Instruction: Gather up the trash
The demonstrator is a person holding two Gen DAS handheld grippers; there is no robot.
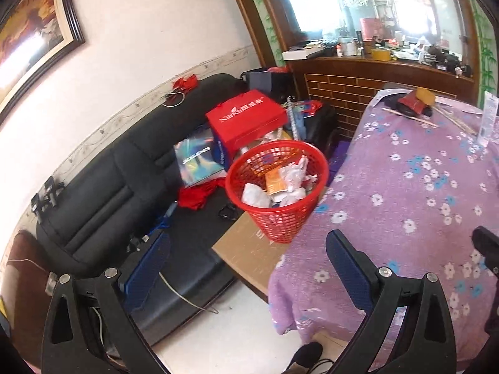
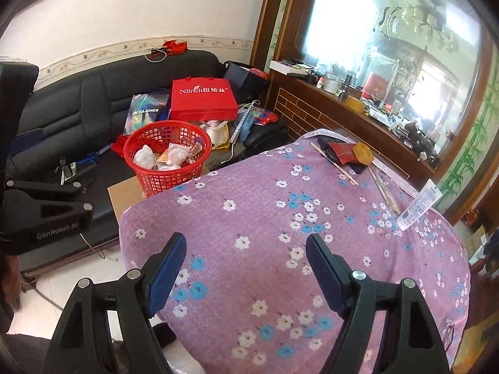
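**Red basket holds the trash; both grippers empty**

While crumpled white trash lies piled inside it, the red basket stands on a brown cardboard box, between the black sofa and the table under a purple flowered cloth. A red gift bag sits just behind the basket on the sofa. The right gripper hangs over the cloth, fingers spread wide, nothing between them. The left gripper points toward the basket, fingers likewise spread and empty. Sticks and a clear tube lie at the table's far side.
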